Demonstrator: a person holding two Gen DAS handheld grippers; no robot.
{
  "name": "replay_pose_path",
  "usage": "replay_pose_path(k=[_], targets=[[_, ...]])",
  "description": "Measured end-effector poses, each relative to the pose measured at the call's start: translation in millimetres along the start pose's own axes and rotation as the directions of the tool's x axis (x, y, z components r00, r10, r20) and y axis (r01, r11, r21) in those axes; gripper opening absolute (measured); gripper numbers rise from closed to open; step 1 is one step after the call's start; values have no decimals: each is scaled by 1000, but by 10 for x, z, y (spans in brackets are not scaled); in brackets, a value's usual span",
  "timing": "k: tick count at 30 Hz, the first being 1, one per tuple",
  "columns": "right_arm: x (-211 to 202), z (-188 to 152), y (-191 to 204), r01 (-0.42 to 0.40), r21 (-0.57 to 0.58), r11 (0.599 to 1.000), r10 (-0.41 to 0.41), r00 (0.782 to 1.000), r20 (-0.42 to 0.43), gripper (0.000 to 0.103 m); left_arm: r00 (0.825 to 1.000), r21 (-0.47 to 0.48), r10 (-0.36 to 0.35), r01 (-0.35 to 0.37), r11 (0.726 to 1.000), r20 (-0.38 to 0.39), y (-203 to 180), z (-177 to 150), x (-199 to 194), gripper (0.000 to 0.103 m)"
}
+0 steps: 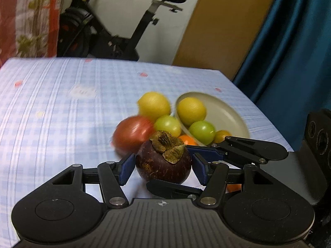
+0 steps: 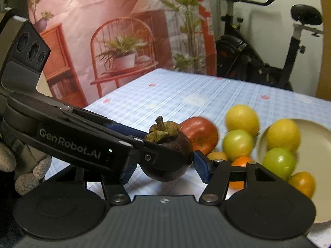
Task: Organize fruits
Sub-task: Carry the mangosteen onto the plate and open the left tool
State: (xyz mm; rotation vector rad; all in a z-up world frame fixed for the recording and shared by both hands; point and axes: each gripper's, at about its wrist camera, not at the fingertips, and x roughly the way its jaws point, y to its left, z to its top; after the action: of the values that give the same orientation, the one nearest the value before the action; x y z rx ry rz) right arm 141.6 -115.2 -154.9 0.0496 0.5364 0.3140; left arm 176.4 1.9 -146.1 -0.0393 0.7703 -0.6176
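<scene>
Dark purple round mangosteen sat gripped between both your claws, left claw and right claw, cream bowl beyond-right

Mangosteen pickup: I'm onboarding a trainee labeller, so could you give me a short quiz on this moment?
1. True or false: the mangosteen lies in the plate.
2. The left claw and the right claw are both in view. How many of them are shut on the mangosteen? A) none B) one C) both
3. Short answer: what colour is the apple just behind the mangosteen, on the checked cloth?

Key
1. False: it sits between the claws, in front of the plate.
2. C
3. Red
</scene>
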Motion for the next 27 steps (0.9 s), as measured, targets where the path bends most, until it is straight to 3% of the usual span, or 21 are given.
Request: replay_pose_path(k=[9,17,27], targets=[[-458,200,-370,54,32,998,-57,993,104,62,999,143,-17,11,990,40,-560,426,75,63],[-657,512,-956,133,0,991,-131,978,160,62,994,228,-67,46,973,84,-901,943,465,63],[-412,405,-1618,177,47,983,-182,975,130,62,997,270,-77,74,960,0,-947,1163,1259,63]])
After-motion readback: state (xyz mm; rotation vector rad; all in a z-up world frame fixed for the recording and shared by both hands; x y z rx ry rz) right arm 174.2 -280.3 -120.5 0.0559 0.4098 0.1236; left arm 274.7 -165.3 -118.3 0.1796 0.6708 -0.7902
